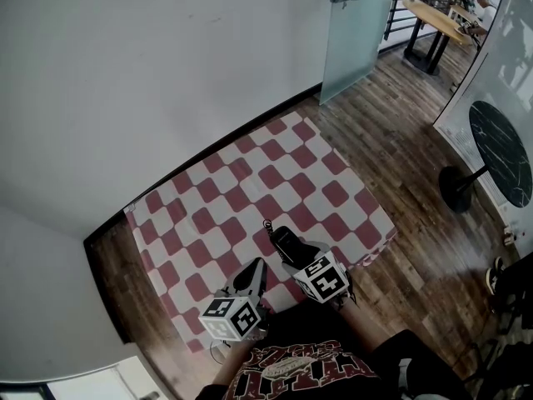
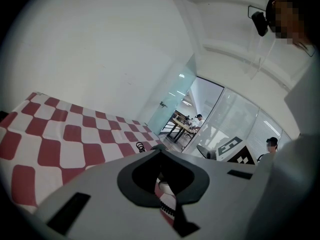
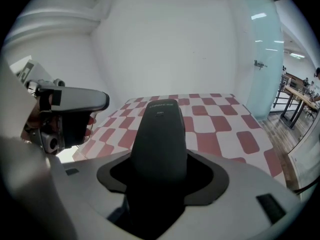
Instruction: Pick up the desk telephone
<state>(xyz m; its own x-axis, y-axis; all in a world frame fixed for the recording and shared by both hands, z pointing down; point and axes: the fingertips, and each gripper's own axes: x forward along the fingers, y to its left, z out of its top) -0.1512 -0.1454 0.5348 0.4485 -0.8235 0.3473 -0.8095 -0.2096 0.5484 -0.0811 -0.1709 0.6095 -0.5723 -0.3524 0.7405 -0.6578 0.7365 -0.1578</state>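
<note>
Two grippers are in your hands at the near edge of the desk (image 1: 376, 255), which is covered by a red-and-white checkered cloth (image 1: 250, 173) and stands against a white wall (image 1: 125, 73). Your right gripper (image 1: 306, 263) is clamped on the black telephone handset (image 1: 285, 238). In the right gripper view, the handset (image 3: 159, 134) fills the recess between the two grey jaws and points away from you, toward the wall. The handset sits over the near part of the cloth, but no view shows whether it touches the cloth. A coiled cord (image 1: 268, 223) shows at the far end of the handset. Your left gripper (image 1: 252, 275) is just beside the right one, on its left, with its marker cube (image 1: 233, 317) toward your body. In the left gripper view, the jaws of the left gripper (image 2: 162, 176) are drawn together to a narrow seam and grasp nothing. Only the cloth and a stretch of coiled cord (image 2: 167, 210) show through the recess. To your right are the wooden floor (image 1: 400, 140) and a frosted glass door (image 1: 358, 23).
</note>
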